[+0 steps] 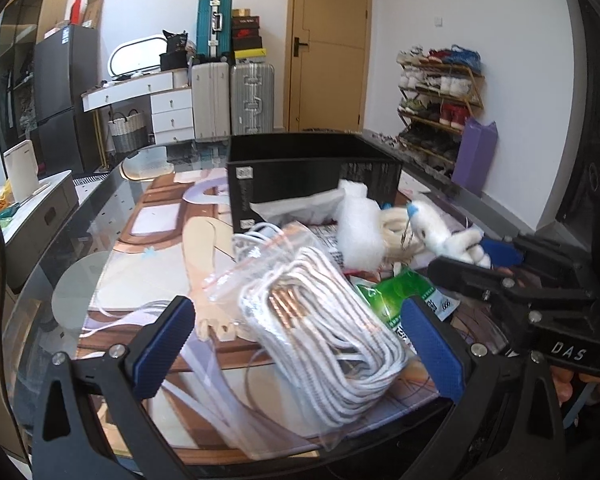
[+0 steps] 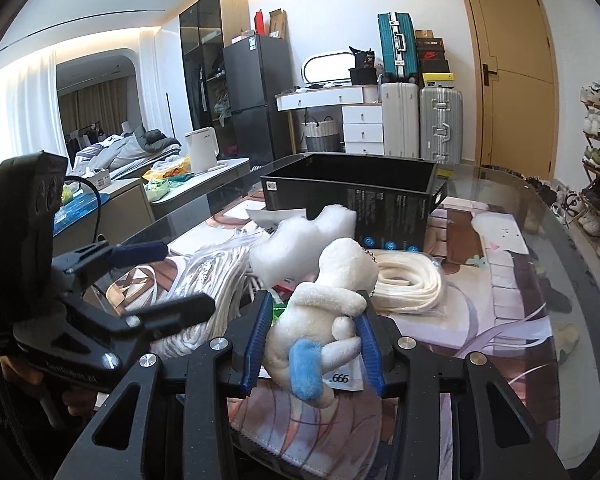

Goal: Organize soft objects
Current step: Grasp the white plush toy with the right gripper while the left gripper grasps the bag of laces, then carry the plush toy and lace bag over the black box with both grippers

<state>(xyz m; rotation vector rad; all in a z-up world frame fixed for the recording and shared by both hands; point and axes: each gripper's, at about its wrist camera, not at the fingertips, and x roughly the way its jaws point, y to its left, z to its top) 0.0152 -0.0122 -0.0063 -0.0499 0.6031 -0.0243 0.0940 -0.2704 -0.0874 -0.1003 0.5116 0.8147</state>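
Cluttered with cord bundles and packets, the glass-topped bench (image 2: pixel 540 216) was seen before a black box (image 2: pixel 352 184), near which the white plush toy (image 2: pixel 324 312) was clenched between the pads of the right hand-held gripper (image 2: pixel 312 344). The left hand-held gripper (image 1: pixel 300 344) was held released around a bagged white cable coil (image 1: pixel 324 336). Being soft, with blue tail dangling, the toy could be judged likely to slip or snag.
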